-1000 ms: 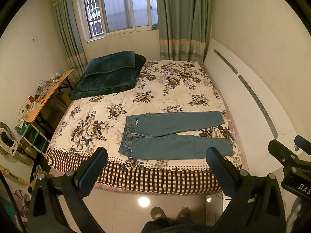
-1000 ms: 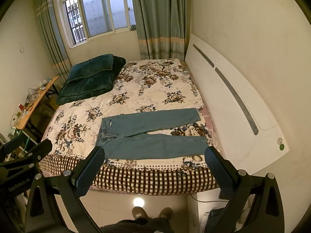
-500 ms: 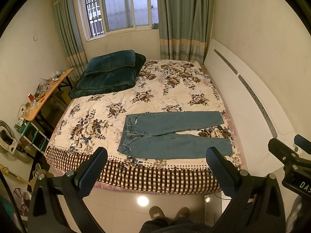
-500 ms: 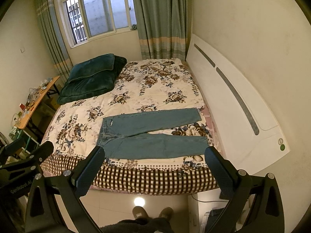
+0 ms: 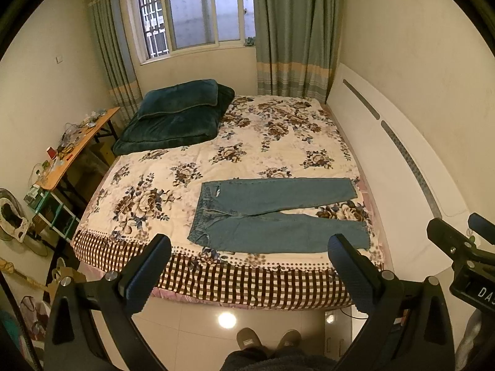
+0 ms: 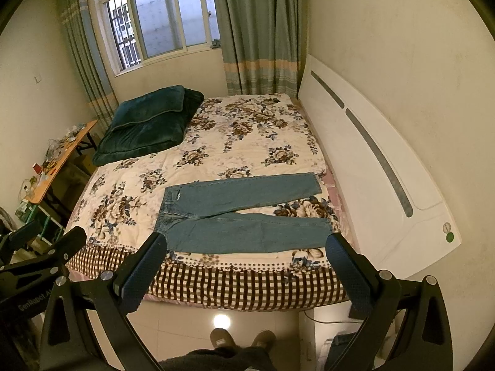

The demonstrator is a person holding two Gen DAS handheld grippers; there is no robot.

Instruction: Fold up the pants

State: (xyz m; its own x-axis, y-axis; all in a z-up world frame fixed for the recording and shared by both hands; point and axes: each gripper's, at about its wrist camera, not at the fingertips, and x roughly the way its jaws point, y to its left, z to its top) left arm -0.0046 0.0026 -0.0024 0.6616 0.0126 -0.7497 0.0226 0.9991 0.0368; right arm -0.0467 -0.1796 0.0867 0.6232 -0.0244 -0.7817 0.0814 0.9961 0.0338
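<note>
Your blue denim pants point(image 5: 272, 213) lie flat, legs splayed in a shallow V, at lower centre on the floral quilted bed point(image 5: 185, 167). Your left gripper point(image 5: 249, 266) and right gripper point(image 6: 246, 262) are both spread wide, empty, their bases cut off by the frame's bottom edge.

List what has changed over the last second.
Almost nothing: both views drift very slightly, nothing taken hold of or let go. The jeans lie flat, unfolded, on the floral bedspread. The left gripper and right gripper stay raised in front of the bed, jaws open.
</note>
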